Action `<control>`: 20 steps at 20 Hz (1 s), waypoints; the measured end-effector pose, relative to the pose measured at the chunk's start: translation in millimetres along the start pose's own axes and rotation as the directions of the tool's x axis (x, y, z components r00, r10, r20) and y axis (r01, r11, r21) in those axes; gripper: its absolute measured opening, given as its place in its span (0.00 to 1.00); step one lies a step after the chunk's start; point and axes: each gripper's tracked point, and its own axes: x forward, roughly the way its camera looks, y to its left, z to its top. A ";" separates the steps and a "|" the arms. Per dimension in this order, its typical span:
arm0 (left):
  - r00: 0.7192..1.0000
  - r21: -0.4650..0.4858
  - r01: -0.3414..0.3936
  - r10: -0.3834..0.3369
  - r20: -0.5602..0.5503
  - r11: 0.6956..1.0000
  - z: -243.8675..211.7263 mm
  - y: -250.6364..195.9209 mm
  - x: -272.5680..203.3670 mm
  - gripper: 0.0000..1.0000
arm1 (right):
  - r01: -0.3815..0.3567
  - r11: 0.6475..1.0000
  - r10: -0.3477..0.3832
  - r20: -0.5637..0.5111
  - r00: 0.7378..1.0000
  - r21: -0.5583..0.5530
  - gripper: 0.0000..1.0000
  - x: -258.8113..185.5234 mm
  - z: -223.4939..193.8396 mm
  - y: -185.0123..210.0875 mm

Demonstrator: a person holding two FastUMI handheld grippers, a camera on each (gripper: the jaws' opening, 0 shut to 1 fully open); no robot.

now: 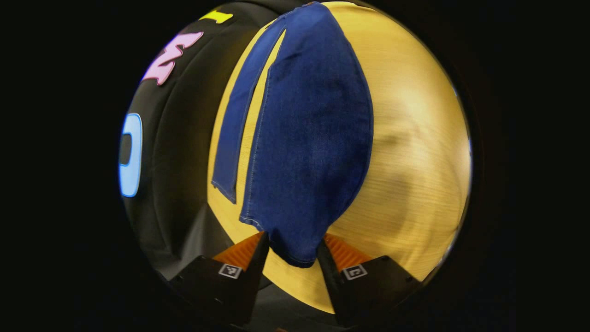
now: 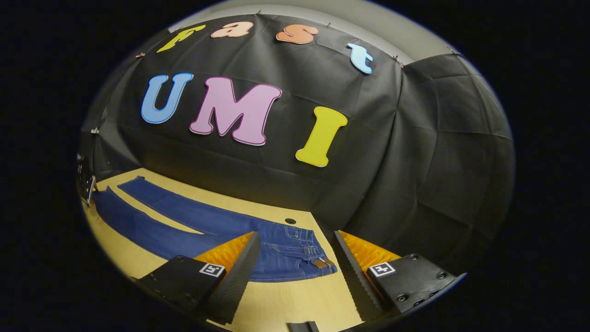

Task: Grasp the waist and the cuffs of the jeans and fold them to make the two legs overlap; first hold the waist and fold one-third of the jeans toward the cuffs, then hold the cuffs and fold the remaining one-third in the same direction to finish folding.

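In the left gripper view the left gripper (image 1: 292, 251) sits at the near end of one trouser leg, its two fingers (image 1: 258, 256) standing either side of the cuff (image 1: 295, 253) with the cloth between them; whether both press on it I cannot tell. That leg of the jeans (image 1: 313, 138) runs away from the camera across the yellow wooden table (image 1: 415, 161), and the second leg (image 1: 235, 133) lies to its left, a strip of tabletop showing between the two.

In the right gripper view the right gripper (image 2: 295, 263) has its fingers well apart, holding nothing, near the waist (image 2: 295, 251) (belt loops and a small tag are visible there). The jeans (image 2: 184, 221) lie flat on the table (image 2: 295, 299), both legs stretching left toward the far-left edge, beside the black cloth wall (image 2: 415, 161).
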 end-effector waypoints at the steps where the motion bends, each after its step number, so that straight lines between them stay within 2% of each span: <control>1: 1.000 0.001 0.015 -0.015 -0.007 1.000 -2.1 -1.6 0.3 0.63 | -0.003 1.000 0.003 -0.005 1.000 -0.012 0.97 4.7 -7.1 -1.8; 2: 0.999 0.002 0.034 -0.034 -0.015 0.999 -2.1 -5.9 2.1 0.45 | -0.006 1.000 0.006 -0.008 1.000 -0.028 0.97 9.5 -14.4 -4.0; 3: 0.999 0.006 0.037 -0.037 -0.021 0.999 -0.5 -7.8 4.4 0.46 | -0.012 0.999 0.011 -0.007 1.000 -0.050 0.97 15.8 -21.9 -6.5; 5: 0.999 -0.011 0.024 -0.025 -0.031 1.000 0.2 -8.6 6.7 0.18 | -0.017 0.996 0.016 -0.016 1.000 -0.082 0.97 29.0 -35.9 -13.0; 7: 0.999 -0.029 0.009 -0.010 -0.043 1.000 1.6 -7.5 6.1 0.23 | -0.031 0.995 0.027 -0.042 0.999 -0.096 0.97 42.9 -52.9 -16.2; 8: 0.999 -0.038 0.013 -0.015 -0.048 0.999 2.1 -8.4 5.5 0.10 | -0.038 0.994 0.033 -0.051 0.998 -0.107 0.97 48.4 -59.9 -16.9; 9: 0.999 -0.041 0.014 -0.016 -0.048 0.999 2.1 -8.8 8.2 0.00 | -0.052 0.991 0.045 -0.058 0.997 -0.120 0.97 53.4 -66.4 -16.5; 10: 0.999 -0.039 0.018 -0.020 -0.047 0.999 3.3 -8.5 8.7 0.06 | -0.069 0.988 0.061 -0.065 0.996 -0.136 0.97 58.1 -70.9 -15.0; 13: 0.999 -0.037 0.030 -0.031 -0.040 0.999 2.8 -8.2 7.8 0.03 | -0.158 0.973 0.135 -0.139 0.981 -0.169 0.97 80.3 -97.8 -17.5; 14: 0.999 -0.037 0.028 -0.030 -0.040 0.999 3.3 -8.7 7.6 0.02 | -0.187 0.959 0.151 -0.177 0.973 -0.212 0.98 90.0 -108.0 -23.0; 16: 0.999 -0.033 0.023 -0.024 -0.044 0.999 3.1 -8.2 7.4 0.02 | -0.246 0.908 0.175 -0.229 0.958 -0.338 0.98 104.7 -122.7 -37.5; 17: 0.999 -0.045 0.017 -0.019 -0.046 0.999 3.2 -7.9 7.5 0.02 | -0.273 0.870 0.181 -0.250 0.951 -0.411 0.98 109.5 -128.5 -45.7; 18: 0.999 -0.067 0.011 -0.014 -0.047 0.998 3.4 -7.6 6.6 0.02 | -0.305 0.822 0.191 -0.271 0.943 -0.480 0.97 114.1 -133.3 -51.8; 20: 0.999 -0.091 0.002 -0.007 -0.048 0.996 4.5 -8.0 6.7 0.02 | -0.375 0.696 0.226 -0.310 0.924 -0.613 0.97 120.3 -142.3 -55.5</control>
